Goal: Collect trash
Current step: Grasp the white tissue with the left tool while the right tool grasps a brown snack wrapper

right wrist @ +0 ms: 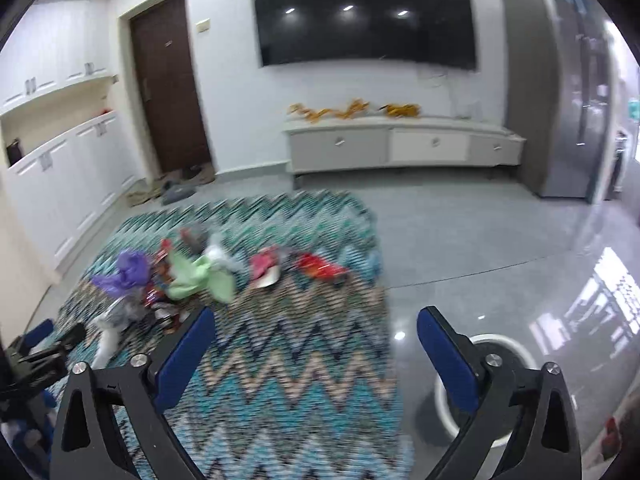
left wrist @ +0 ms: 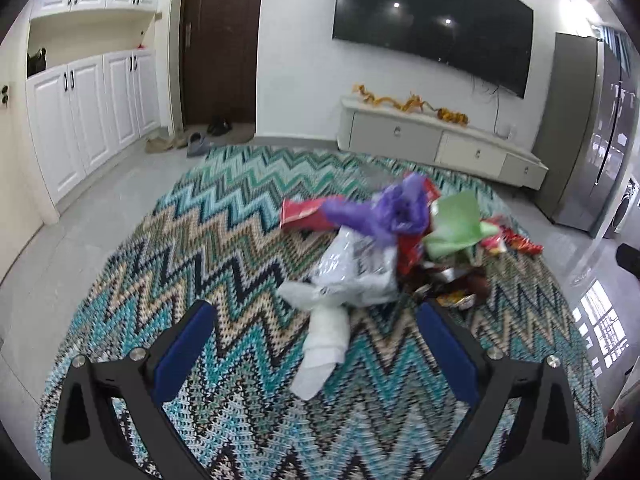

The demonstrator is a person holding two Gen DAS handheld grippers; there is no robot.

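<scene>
Trash (left wrist: 384, 240) lies heaped on the zigzag rug (left wrist: 200, 248), just ahead of the spread, empty left tool (left wrist: 316, 316). Purple, green, red and white wrappers tangle together. Right tool (right wrist: 316, 322), also spread wide, hangs over the rug's edge with the heap off to its left.

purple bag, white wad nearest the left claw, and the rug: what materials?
Purple bag: thin plastic film, likely; crumpled with a slight sheen. White wad: looks like matte tissue or paper, softly folded; could be cloth. Rug: woven or knitted yarn, matte, stitch texture visible in the zigzags.

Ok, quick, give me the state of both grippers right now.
Left gripper: open, holding nothing, above the white crumpled paper.
Right gripper: open, holding nothing, above the zigzag-patterned woven rug.
</scene>
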